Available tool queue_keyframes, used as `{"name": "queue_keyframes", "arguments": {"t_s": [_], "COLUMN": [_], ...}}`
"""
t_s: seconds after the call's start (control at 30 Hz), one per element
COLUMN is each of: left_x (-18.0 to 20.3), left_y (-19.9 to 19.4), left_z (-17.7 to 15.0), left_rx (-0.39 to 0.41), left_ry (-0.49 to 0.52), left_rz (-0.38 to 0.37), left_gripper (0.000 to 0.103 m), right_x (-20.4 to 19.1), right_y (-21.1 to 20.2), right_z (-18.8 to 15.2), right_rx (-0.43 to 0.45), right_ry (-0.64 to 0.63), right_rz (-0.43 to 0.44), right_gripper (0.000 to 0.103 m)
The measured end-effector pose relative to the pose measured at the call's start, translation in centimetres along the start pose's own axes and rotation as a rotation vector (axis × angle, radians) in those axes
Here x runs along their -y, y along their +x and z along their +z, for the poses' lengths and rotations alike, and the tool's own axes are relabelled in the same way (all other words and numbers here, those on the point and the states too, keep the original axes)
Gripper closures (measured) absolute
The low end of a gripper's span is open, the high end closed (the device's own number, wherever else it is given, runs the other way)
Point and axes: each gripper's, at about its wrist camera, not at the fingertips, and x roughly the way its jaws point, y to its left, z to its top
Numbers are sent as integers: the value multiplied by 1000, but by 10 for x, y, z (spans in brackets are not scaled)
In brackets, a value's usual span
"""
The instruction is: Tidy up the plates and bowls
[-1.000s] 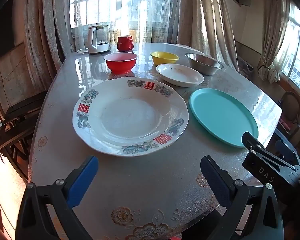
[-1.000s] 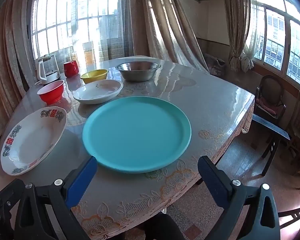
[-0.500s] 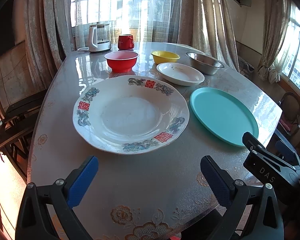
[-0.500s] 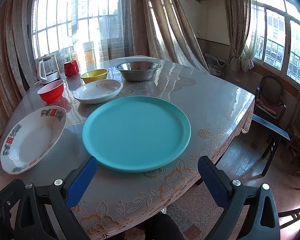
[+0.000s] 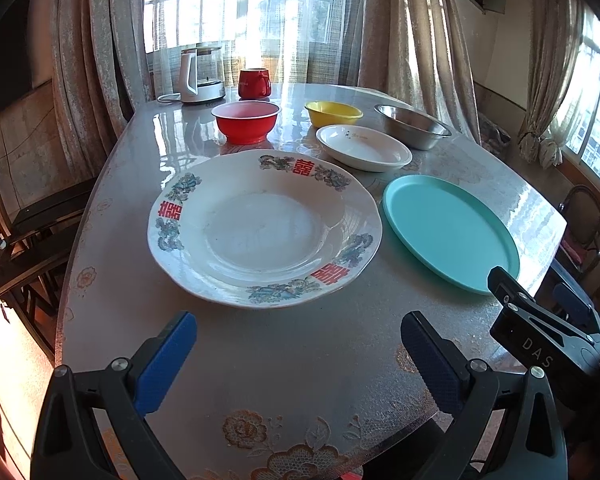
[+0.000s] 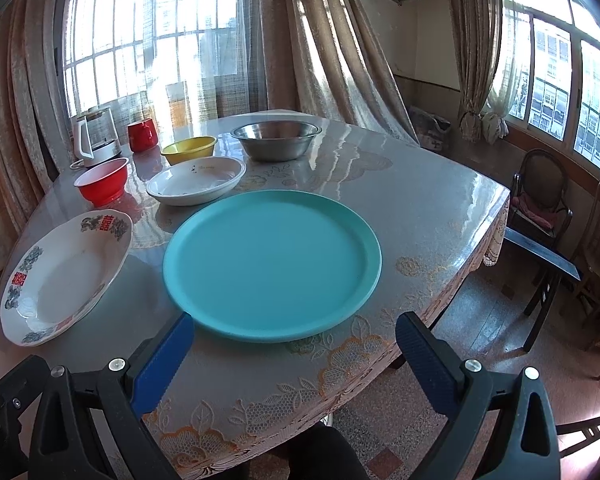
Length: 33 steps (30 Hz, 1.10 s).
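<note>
A large white plate with floral rim and red characters [image 5: 264,228] [image 6: 66,276] lies just ahead of my open left gripper [image 5: 298,354]. To its right rests a flat teal plate [image 5: 448,230] [image 6: 272,262], directly in front of my open right gripper [image 6: 294,354]. Farther back stand a small white dish [image 5: 362,147] [image 6: 196,180], a red bowl [image 5: 246,121] [image 6: 104,182], a yellow bowl [image 5: 333,113] [image 6: 189,149] and a steel bowl [image 5: 414,126] [image 6: 277,139]. Both grippers hover above the table's near edge, holding nothing.
A glass kettle [image 5: 200,76] [image 6: 96,140] and a red mug [image 5: 254,83] [image 6: 142,135] stand at the table's far end by the curtains. Dark chairs [image 6: 540,196] sit to the right of the table [image 5: 300,360], and another chair [image 5: 24,240] at its left.
Both grippers have edged slightly forward toward the plates; the plates and bowls have not moved.
</note>
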Motion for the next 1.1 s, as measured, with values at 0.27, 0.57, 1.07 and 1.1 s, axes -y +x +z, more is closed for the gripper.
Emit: {"name": "queue_keyframes", "arguments": {"t_s": [0.27, 0.57, 1.07, 1.1], "left_x": [-4, -4, -4, -4], "left_y": [2, 3, 3, 3], "left_z": [2, 2, 2, 2], "left_rx": [-2, -2, -4, -4], "left_ry": [-15, -13, -14, -14], "left_rz": [13, 16, 21, 21], "left_gripper": [0, 0, 0, 0], "right_x": [-1, -1, -3, -3], "right_y": [-1, 0, 0, 0], "right_z": [0, 1, 0, 0], "right_rx": [-1, -3, -6, -7], "right_ry": [-5, -9, -14, -15], "right_rz": [2, 6, 7, 6], "right_gripper": [1, 1, 1, 1]}}
